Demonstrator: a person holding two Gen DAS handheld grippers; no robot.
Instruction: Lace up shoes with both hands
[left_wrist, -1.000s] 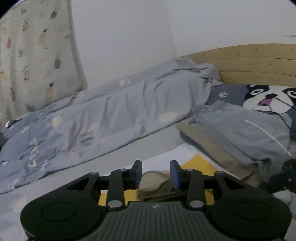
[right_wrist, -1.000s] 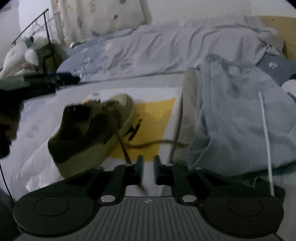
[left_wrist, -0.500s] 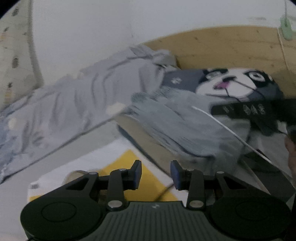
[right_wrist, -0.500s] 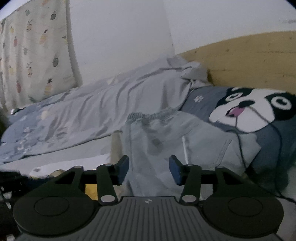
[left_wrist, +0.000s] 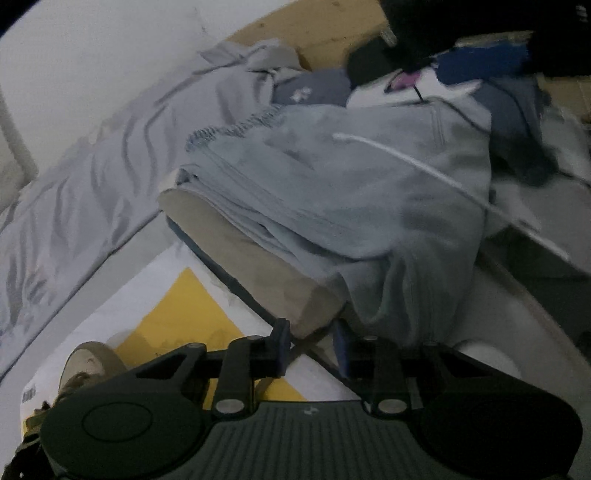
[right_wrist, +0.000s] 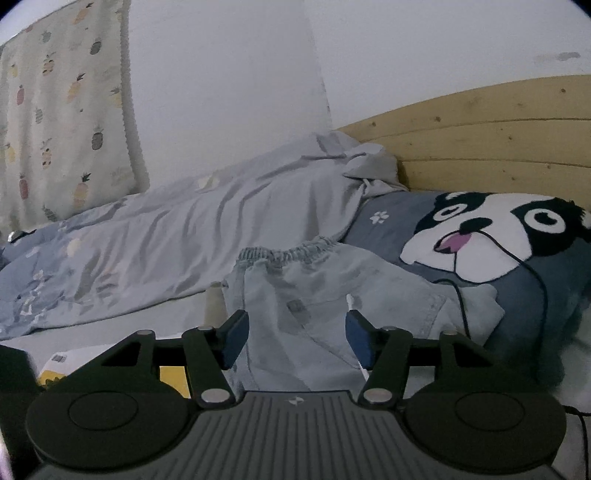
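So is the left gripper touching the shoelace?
Cannot tell. In the left wrist view the shoelace runs between the left gripper's closing jaws, but blur hides any contact.

Left gripper (left_wrist: 312, 345) closing, tilted down, right gripper (right_wrist: 297, 341) opening, empty

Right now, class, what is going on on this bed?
A person is lacing a shoe with a gripper in each hand. The shoe lies on a yellow and white sheet on the bed. The left gripper is closing around a dark lace that runs between its fingers. The right gripper is opening with nothing between its fingers, pointing at folded jeans and a dog pillow.
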